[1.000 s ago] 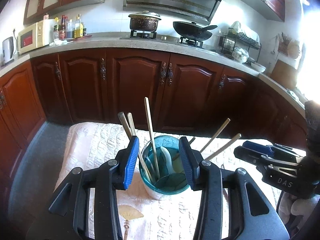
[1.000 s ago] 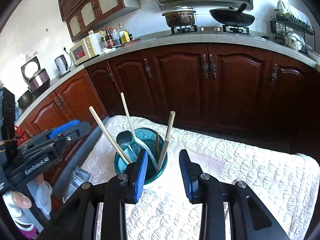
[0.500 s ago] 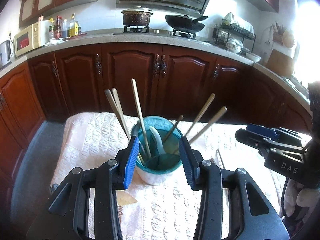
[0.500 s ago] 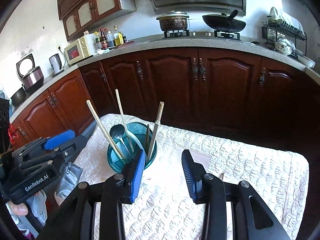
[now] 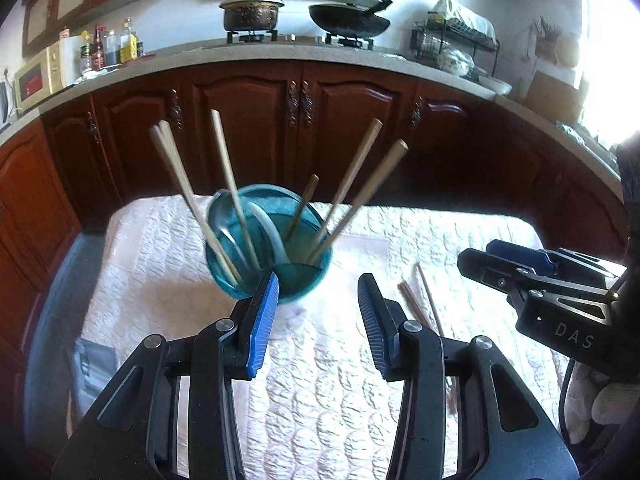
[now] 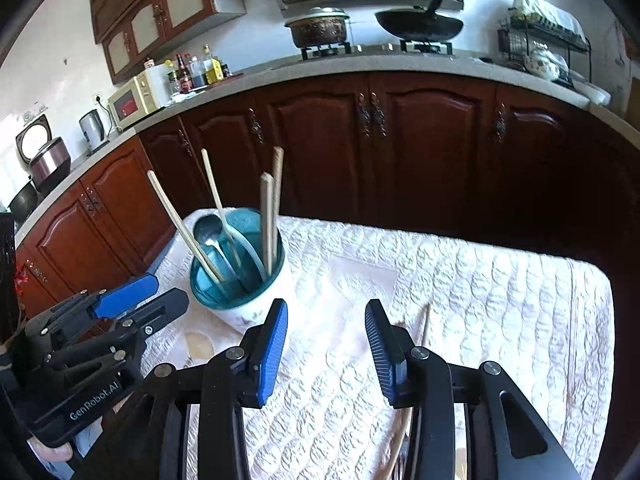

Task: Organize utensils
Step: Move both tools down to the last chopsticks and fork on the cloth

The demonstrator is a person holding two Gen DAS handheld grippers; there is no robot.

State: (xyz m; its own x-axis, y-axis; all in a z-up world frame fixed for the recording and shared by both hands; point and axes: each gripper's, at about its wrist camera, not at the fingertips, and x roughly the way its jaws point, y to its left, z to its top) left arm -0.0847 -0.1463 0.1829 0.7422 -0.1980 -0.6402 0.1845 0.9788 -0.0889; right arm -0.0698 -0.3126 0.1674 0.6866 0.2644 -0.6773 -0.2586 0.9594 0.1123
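A teal cup (image 5: pixel 224 276) (image 6: pixel 248 312) stands on the white quilted tablecloth (image 5: pixel 320 380) (image 6: pixel 480 300). It holds several wooden chopsticks (image 5: pixel 184 184) (image 6: pixel 266 216), a metal spoon (image 6: pixel 208 232) and a white spoon (image 5: pixel 272 236). Two loose chopsticks (image 5: pixel 428 296) (image 6: pixel 425 320) lie on the cloth to the cup's right. My left gripper (image 5: pixel 316 284) (image 6: pixel 168 292) is open and empty, its tips just short of the cup. My right gripper (image 6: pixel 326 308) (image 5: pixel 478 252) is open and empty, right of the cup, with a loose chopstick under its right finger.
Dark wooden cabinets (image 5: pixel 248 128) and a counter with a pot (image 5: pixel 250 12), a wok (image 5: pixel 348 20), a microwave (image 6: pixel 134 100) and a dish rack (image 5: pixel 456 44) run behind the table. A grey item (image 5: pixel 92 364) sits at the table's left edge.
Both grippers have drawn back from the cup, which now stands beyond the left tips instead of between them. The loose chopsticks have come into view. The right jaws have widened slightly.
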